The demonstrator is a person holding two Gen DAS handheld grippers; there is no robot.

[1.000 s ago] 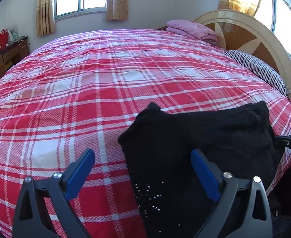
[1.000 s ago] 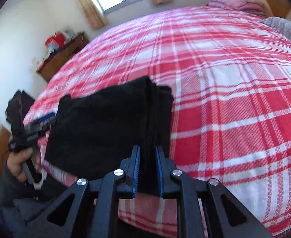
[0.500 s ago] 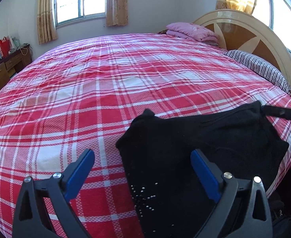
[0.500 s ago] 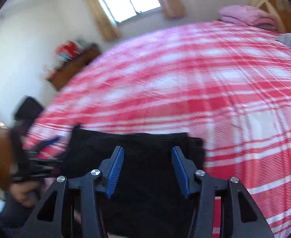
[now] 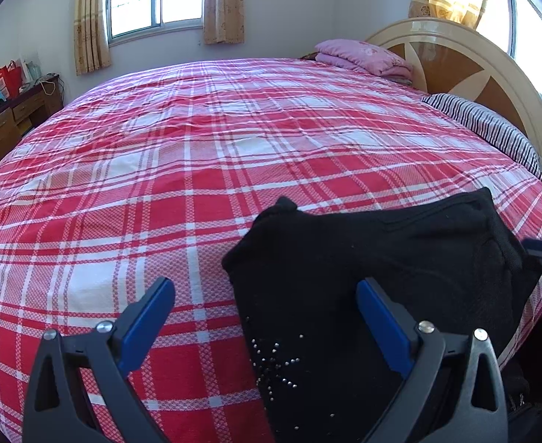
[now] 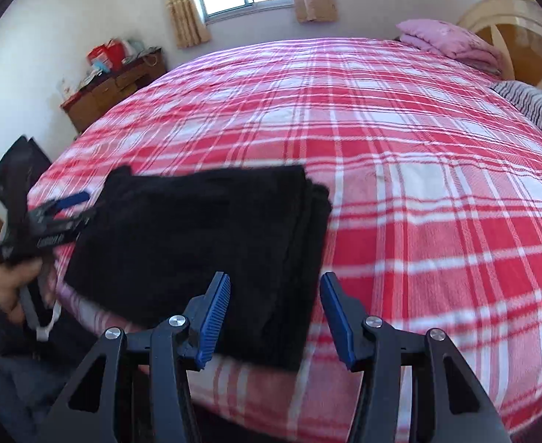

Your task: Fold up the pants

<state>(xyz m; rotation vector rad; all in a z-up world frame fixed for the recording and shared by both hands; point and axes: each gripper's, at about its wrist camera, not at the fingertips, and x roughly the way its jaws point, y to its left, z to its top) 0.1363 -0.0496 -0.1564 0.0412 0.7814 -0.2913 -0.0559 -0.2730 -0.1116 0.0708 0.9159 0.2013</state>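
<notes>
No lettering can be made out with any certainty. In the right wrist view, at the left edge of the frame, the left hand-held gripper (image 6: 68, 208) carries a short pale printed mark on its black side, but it is blurred and too small to read. The red bags (image 5: 5, 79) on the wooden cabinet at the upper left of the left wrist view show no legible print either.

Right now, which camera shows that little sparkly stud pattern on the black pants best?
The left wrist view: the stud pattern sits close and sharp on the black pants. The right wrist view shows the pants folded but slightly blurred, with no studs visible.
</notes>
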